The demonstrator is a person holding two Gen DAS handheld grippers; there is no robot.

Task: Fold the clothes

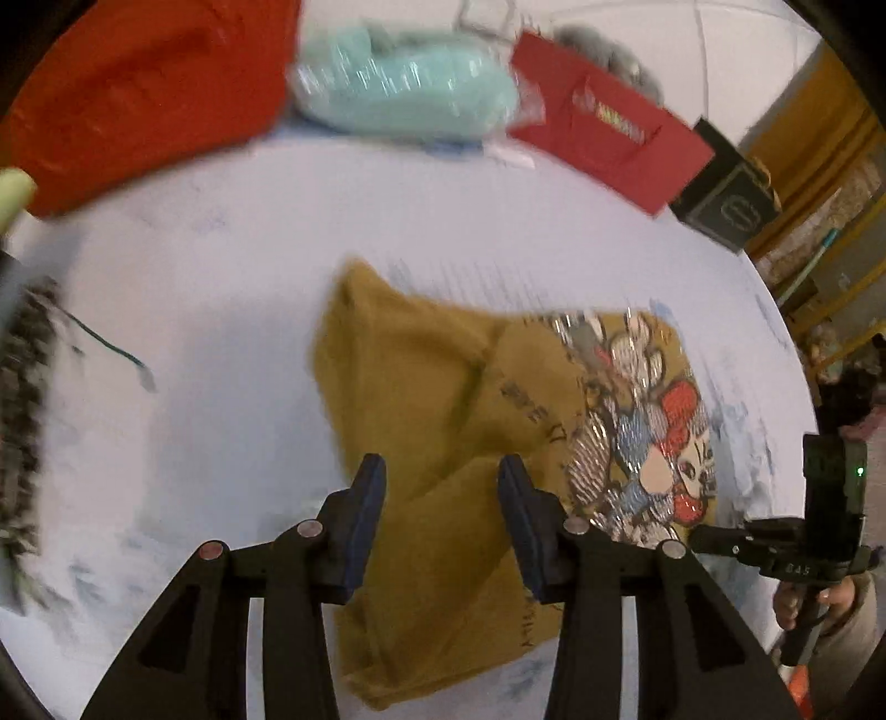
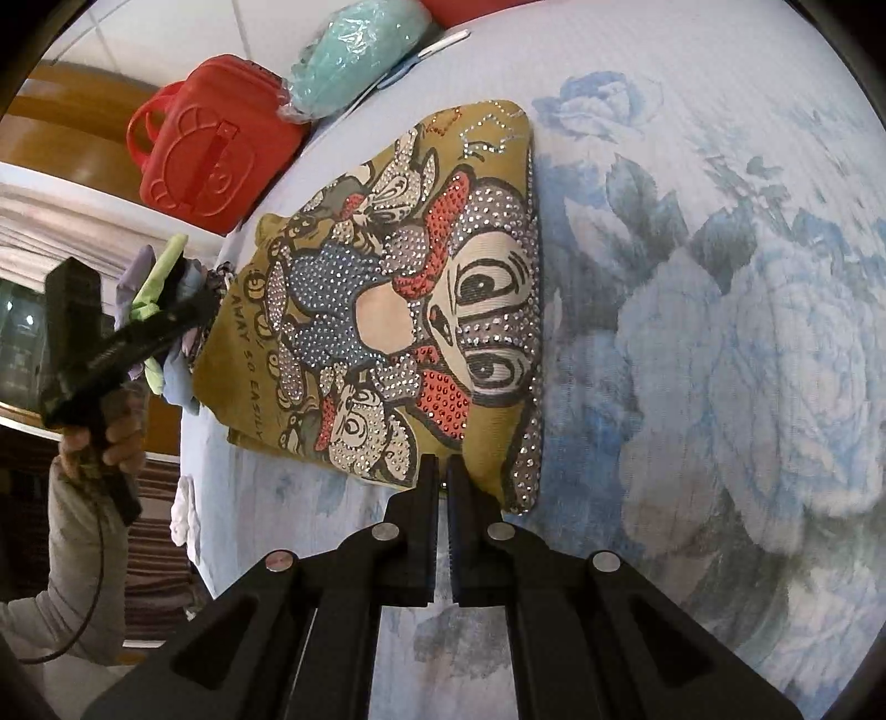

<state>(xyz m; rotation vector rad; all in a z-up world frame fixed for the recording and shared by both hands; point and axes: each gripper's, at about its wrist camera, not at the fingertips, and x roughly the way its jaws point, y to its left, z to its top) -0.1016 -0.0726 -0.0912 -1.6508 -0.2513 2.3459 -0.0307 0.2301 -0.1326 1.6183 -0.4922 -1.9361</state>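
Observation:
A mustard-yellow shirt (image 1: 443, 421) with a rhinestone cartoon print lies partly folded on the bed; it also shows in the right wrist view (image 2: 387, 310). My left gripper (image 1: 441, 471) is open, its jaws apart above the shirt's plain yellow part, holding nothing. My right gripper (image 2: 442, 471) is shut on the shirt's near edge, beside the folded corner. The right gripper's body also shows in the left wrist view (image 1: 803, 548), at the right edge of the bed.
The bed has a pale sheet with blue flowers (image 2: 692, 332). A red bag (image 2: 210, 144), a mint bundle in plastic (image 2: 354, 50), a red cloth (image 1: 138, 94) and a dark box (image 1: 725, 205) lie at the far side. Dark patterned fabric (image 1: 22, 415) lies left.

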